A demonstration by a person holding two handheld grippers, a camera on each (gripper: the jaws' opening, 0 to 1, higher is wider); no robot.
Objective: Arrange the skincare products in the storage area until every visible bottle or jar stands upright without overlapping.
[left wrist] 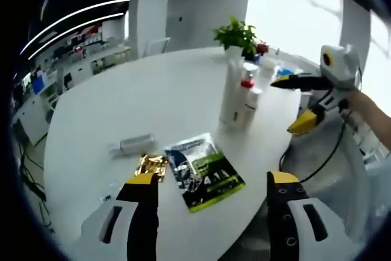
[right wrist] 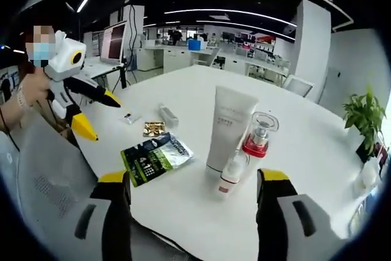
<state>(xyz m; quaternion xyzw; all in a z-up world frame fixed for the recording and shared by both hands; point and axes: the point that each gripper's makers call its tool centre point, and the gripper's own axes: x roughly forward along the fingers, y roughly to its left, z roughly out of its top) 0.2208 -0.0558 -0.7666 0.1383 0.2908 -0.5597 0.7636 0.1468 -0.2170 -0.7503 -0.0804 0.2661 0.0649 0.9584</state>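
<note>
A tall white tube [right wrist: 227, 128] stands upright on the round white table [right wrist: 317, 151], with a clear bottle with a red collar [right wrist: 259, 134] and a small white pump bottle [right wrist: 231, 175] close beside it. The same cluster shows as the tube [left wrist: 233, 99], red-collared bottle [left wrist: 247, 80] and small bottle [left wrist: 252, 105]. A small pale tube [left wrist: 135, 145] [right wrist: 168, 115] lies flat. My left gripper [left wrist: 214, 181] [right wrist: 101, 115] is open and holds nothing, near the table edge. My right gripper [right wrist: 192, 178] [left wrist: 292, 105] is open too, in front of the cluster.
A green-black pouch [left wrist: 203, 172] [right wrist: 154, 156] and a gold sachet [left wrist: 151, 165] [right wrist: 154, 128] lie flat near the table edge. A potted plant [left wrist: 237, 35] [right wrist: 365, 114] stands farther back. A grey chair [right wrist: 43, 169] sits by the table, with a person's hand [right wrist: 30, 90] on the left gripper.
</note>
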